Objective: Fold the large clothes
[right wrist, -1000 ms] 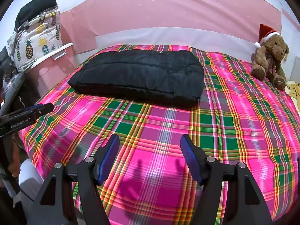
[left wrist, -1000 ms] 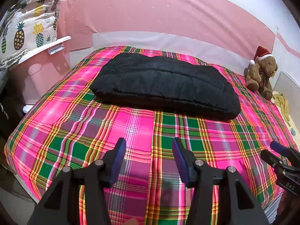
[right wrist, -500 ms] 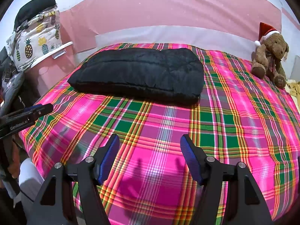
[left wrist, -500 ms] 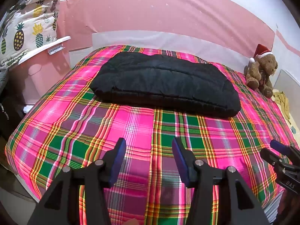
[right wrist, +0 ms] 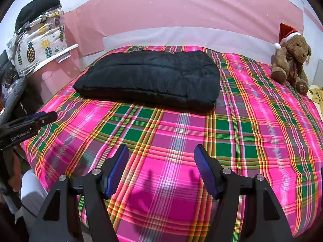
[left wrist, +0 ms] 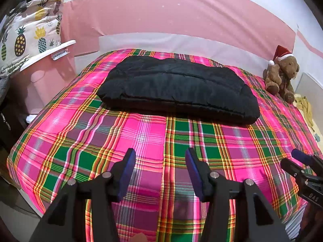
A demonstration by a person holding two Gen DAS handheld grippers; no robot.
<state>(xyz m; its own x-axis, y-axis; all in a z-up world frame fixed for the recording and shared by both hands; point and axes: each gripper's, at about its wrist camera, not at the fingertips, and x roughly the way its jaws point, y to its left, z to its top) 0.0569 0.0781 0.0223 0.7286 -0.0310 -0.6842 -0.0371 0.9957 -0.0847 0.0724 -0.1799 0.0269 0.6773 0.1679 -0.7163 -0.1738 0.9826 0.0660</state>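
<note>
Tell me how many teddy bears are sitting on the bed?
1. The teddy bear, wearing a red Santa hat, sits at the far right edge of the plaid bed, to the right of the folded black jacket. No other bears show.

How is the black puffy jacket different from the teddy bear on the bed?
The black puffy jacket lies flat and folded near the middle of the bed; the teddy bear sits upright by the far right edge. The jacket is plain black, while the bear is brown and furry with a red and white Santa hat. The jacket looks much wider than the bear. Both rest on the pink and green plaid cover, and neither gripper touches them.
</note>
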